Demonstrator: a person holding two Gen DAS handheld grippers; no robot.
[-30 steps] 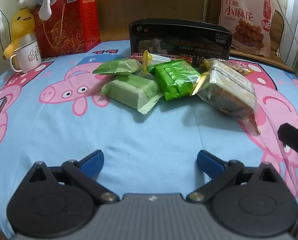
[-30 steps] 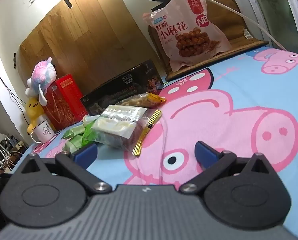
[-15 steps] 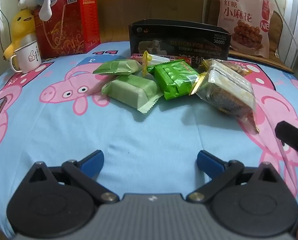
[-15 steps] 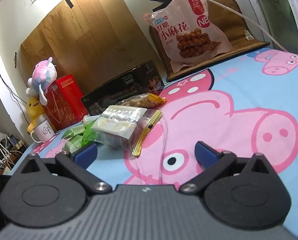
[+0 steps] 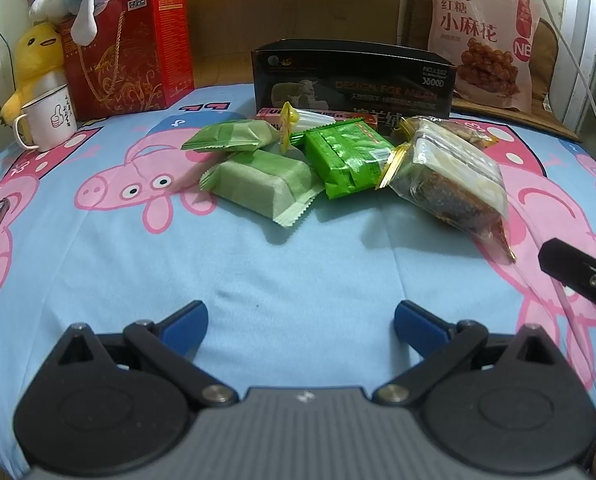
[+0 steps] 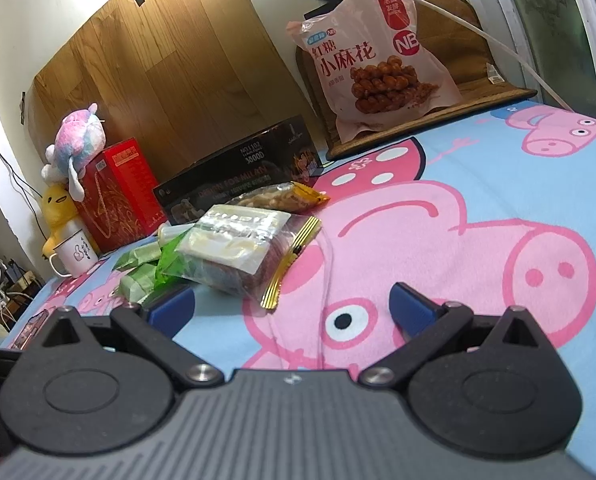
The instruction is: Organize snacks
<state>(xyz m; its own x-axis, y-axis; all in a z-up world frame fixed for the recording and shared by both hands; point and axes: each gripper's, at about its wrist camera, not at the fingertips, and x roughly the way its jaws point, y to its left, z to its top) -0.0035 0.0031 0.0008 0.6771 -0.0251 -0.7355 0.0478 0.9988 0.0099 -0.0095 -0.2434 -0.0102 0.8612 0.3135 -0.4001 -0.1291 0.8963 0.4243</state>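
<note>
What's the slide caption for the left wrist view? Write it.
Open left gripper faces a pile of snack packets in front of a black box.

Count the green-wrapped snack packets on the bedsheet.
3: a pale green packet in front, another pale green one behind it, a bright green packet to their right. More may be hidden underneath.

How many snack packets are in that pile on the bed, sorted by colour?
Pale green packets: 2
Bright green packet: 1
Clear gold-edged packets: 2
Clear yellow-tipped packet: 1
Red-and-white packet: 1
Total: 7
</note>
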